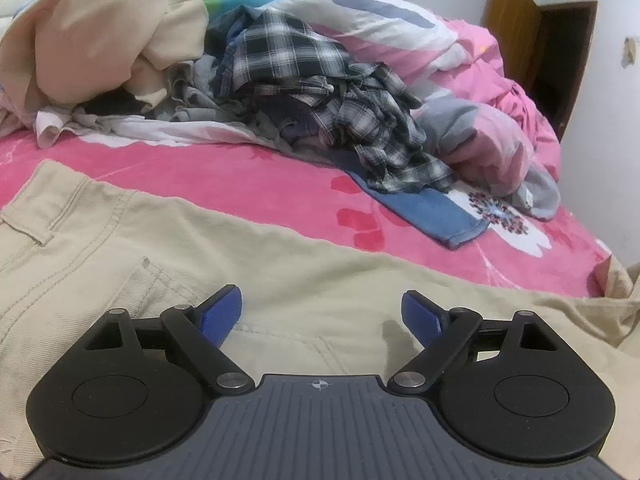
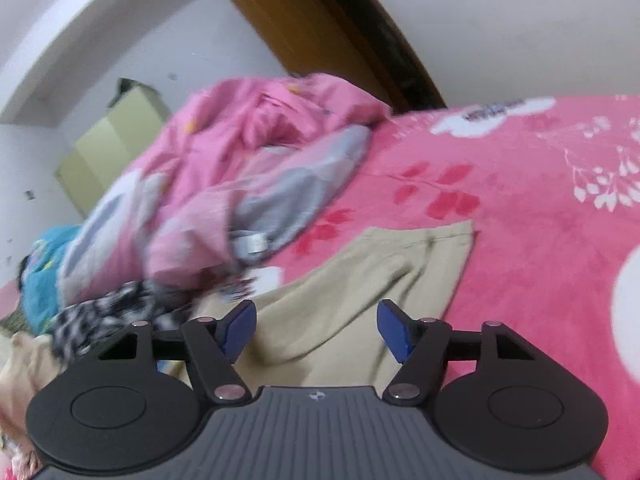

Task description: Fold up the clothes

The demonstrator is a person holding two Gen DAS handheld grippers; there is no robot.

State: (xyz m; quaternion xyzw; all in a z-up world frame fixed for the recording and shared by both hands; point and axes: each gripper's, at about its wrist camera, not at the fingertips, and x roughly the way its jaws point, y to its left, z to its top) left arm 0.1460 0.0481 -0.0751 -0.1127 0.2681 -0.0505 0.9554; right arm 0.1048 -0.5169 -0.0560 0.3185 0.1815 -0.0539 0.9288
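Two grippers: both stand with their blue pads apart and nothing pinched between them.
Left gripper [image 1: 321, 316]: jaws spread wide, hovering over the beige cotton trousers [image 1: 200, 264]; the cloth fills the gap beneath the pads, but no pad presses on it.
Right gripper [image 2: 316, 326]: jaws parted somewhat less wide, above the leg end of the same beige trousers [image 2: 360, 292]; the pads are clear of the fabric.
Trousers, left wrist view: spread flat across the near part of the bed, waistband and belt loop to the left, a pocket seam just left of the left pad.
Trousers, right wrist view: the hem lies beyond the pads, towards the upper right, on the bed cover.
Bed cover: a bright pink plush blanket with white and red flowers [image 1: 248, 180], under the trousers.
Beyond the trousers: a crumpled black-and-white plaid shirt [image 1: 320, 92] in a heap, well apart from the left gripper.
Beside the shirt: a cream garment [image 1: 100, 40] to its left, a pink quilt with grey patches [image 1: 480, 92] to its right.
Background: a brown wooden door [image 1: 516, 24] in a white wall.
Sharpness: the right wrist view is blurred.
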